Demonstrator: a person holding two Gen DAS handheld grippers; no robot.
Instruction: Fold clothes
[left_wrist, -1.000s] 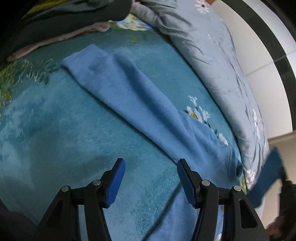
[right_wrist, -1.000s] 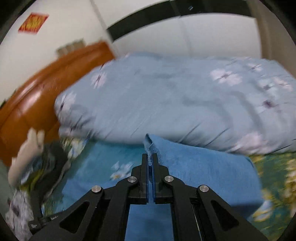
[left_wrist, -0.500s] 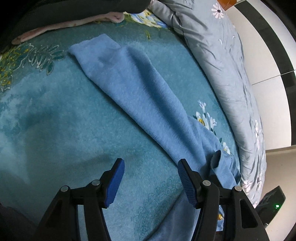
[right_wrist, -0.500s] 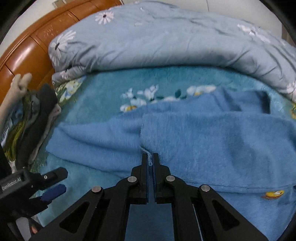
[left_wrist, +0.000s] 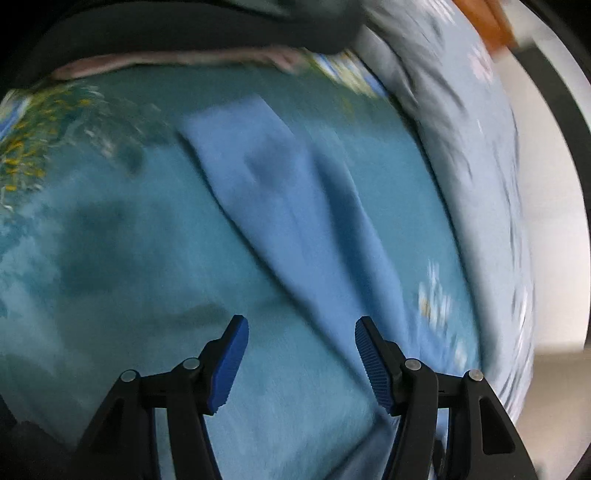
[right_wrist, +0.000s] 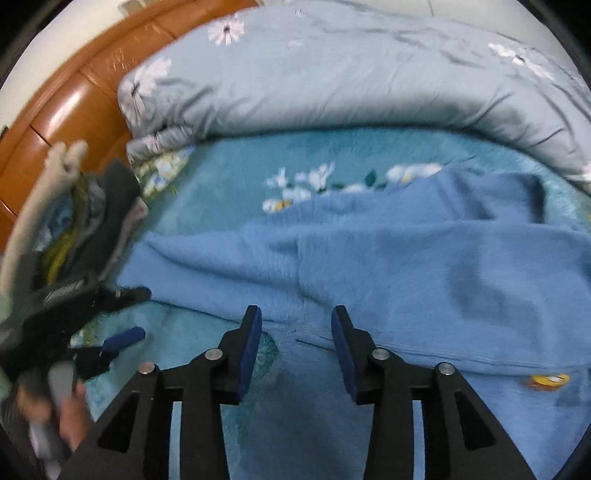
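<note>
A blue fleece garment (right_wrist: 424, 266) lies spread over the teal floral bed cover (right_wrist: 240, 173), with a folded layer resting on top of it. My right gripper (right_wrist: 296, 343) hovers just above its near edge; the jaws are opening and the cloth lies free below them, not pinched. In the left wrist view the same garment (left_wrist: 295, 221) runs as a long band from upper left to lower right. My left gripper (left_wrist: 301, 354) stands open above its near part, nothing between the pads. The left gripper also shows at the left edge of the right wrist view (right_wrist: 110, 332), held by a hand (right_wrist: 70, 413).
A rolled grey-blue flowered quilt (right_wrist: 351, 74) lies along the far side of the bed, against a wooden headboard (right_wrist: 74, 96). A pile of dark and pale clothes (right_wrist: 92, 214) sits at the left. The white wall (left_wrist: 546, 221) is beyond the quilt.
My right gripper came down with a fold of the blue garment, laid it on the rest and opened its jaws. My left gripper slid and rolled over the bed, staying open.
</note>
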